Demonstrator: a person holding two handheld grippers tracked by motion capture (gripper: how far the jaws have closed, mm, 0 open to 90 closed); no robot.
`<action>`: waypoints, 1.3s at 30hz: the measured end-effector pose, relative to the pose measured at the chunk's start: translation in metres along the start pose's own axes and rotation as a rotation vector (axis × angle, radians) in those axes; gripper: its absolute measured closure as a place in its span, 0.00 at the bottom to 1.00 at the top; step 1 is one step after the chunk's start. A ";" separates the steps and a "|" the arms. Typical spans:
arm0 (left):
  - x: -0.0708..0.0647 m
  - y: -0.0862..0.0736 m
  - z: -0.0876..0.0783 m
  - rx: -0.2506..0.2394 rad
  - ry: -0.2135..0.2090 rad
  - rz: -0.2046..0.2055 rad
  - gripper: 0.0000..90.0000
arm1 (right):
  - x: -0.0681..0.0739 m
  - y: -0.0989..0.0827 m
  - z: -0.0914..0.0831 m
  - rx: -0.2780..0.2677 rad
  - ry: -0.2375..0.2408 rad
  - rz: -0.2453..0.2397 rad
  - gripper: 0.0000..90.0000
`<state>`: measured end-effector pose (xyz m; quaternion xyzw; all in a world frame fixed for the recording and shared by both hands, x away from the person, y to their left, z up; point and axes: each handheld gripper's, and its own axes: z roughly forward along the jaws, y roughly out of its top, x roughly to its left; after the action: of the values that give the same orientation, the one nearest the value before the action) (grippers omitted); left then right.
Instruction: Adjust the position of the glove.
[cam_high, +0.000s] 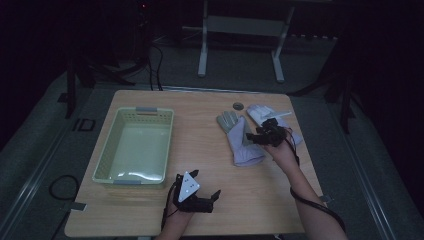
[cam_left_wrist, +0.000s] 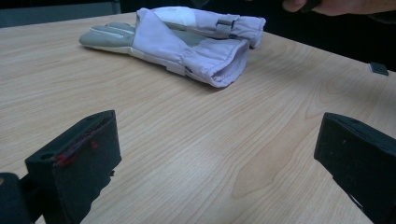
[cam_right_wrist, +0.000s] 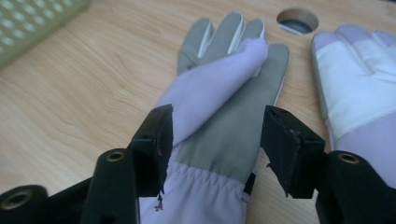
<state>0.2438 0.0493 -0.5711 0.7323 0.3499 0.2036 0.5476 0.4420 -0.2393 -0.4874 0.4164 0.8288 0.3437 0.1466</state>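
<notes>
The grey-palmed glove (cam_right_wrist: 224, 135) lies flat on the table (cam_high: 210, 165), right of the basket (cam_high: 134, 147), with a second glove (cam_right_wrist: 359, 88) just beside it. Your right gripper (cam_right_wrist: 215, 140) straddles it at the wrist, jaws partly apart on either side of it, not clamped on the fabric. Your left gripper (cam_high: 197, 192) rests near the table's front edge, jaws spread wide, holding nothing.

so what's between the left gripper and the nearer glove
Bare wooden table: in the left gripper view nothing lies between the left gripper and the nearer glove.
</notes>
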 end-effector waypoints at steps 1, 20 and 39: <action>0.000 0.000 0.000 0.000 0.000 0.000 0.01 | 0.000 0.000 0.000 0.000 0.000 0.000 0.48; 0.001 0.000 0.000 0.003 0.001 -0.010 0.01 | -0.008 -0.012 0.053 0.202 0.007 -0.001 0.60; 0.000 0.000 0.000 0.001 0.008 0.004 0.01 | 0.066 0.005 -0.006 -0.025 0.064 0.198 0.90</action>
<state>0.2434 0.0491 -0.5710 0.7323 0.3508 0.2075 0.5455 0.4021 -0.1877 -0.4766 0.4832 0.7835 0.3801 0.0906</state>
